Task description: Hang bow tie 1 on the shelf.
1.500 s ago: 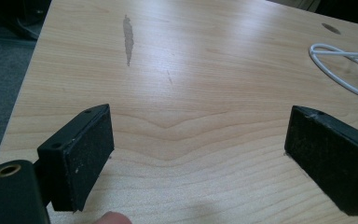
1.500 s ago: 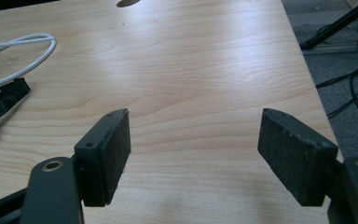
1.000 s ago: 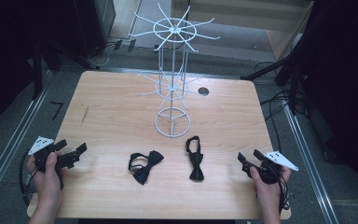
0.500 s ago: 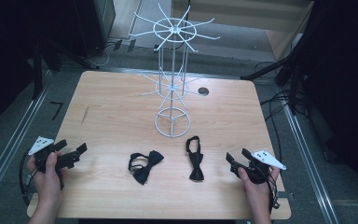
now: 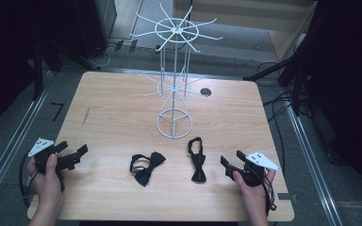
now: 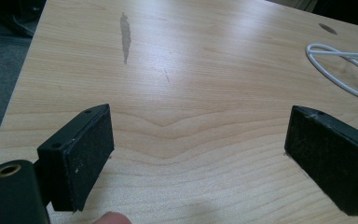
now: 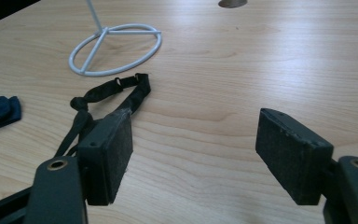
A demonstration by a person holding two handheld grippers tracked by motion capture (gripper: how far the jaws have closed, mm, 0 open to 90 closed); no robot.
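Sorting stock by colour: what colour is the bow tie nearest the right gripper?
Black; the bow tie shows best in the right gripper view.

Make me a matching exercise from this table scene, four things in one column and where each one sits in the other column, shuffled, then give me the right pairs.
Things:
1. white wire display stand
2. bow tie with the spread bow
3. bow tie with the narrow strap loop
4. left gripper

Places:
A. lying on the table nearest the right gripper
B. at the table's near left edge, jaws open over bare wood
C. standing at the middle of the table, behind both ties
D. lying in front of the stand, left of the other tie

Pairs: 1-C, 2-D, 3-A, 4-B
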